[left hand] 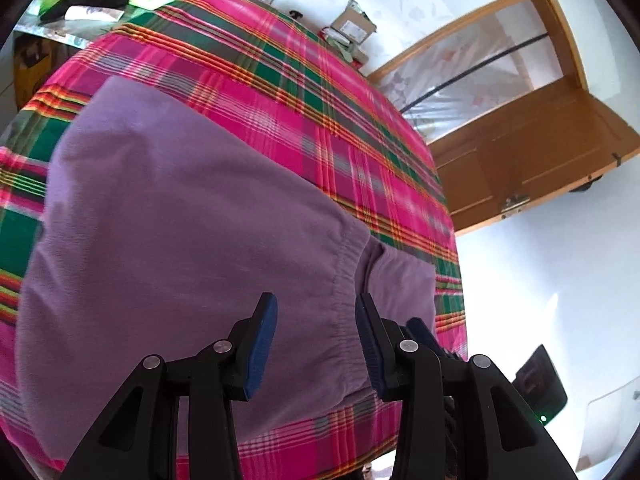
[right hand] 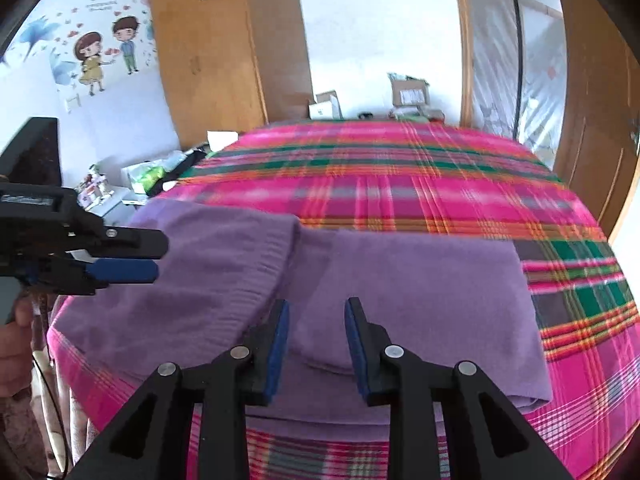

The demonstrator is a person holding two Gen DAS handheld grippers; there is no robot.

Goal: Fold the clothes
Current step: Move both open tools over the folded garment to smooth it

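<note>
Pink-and-green plaid bedspread [right hand: 400, 184] fills most of both views, with a wooden door [left hand: 532, 152] at the right of the left wrist frame. Across the lower middle lies the purple sweater [right hand: 420, 280], partly folded, its ribbed hem [left hand: 344, 300] running between the left gripper [left hand: 316, 344] fingers. Both it and the right gripper [right hand: 317, 354], bottom centre, stand partly open above the fabric, gripping nothing.

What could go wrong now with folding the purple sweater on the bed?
1. The sweater lies close to the near edge of the plaid blanket; a pull could drag it off.
2. The ribbed hem is already folded over; grabbing both layers could bunch it.
3. The left gripper and right gripper are near and might collide.
</note>
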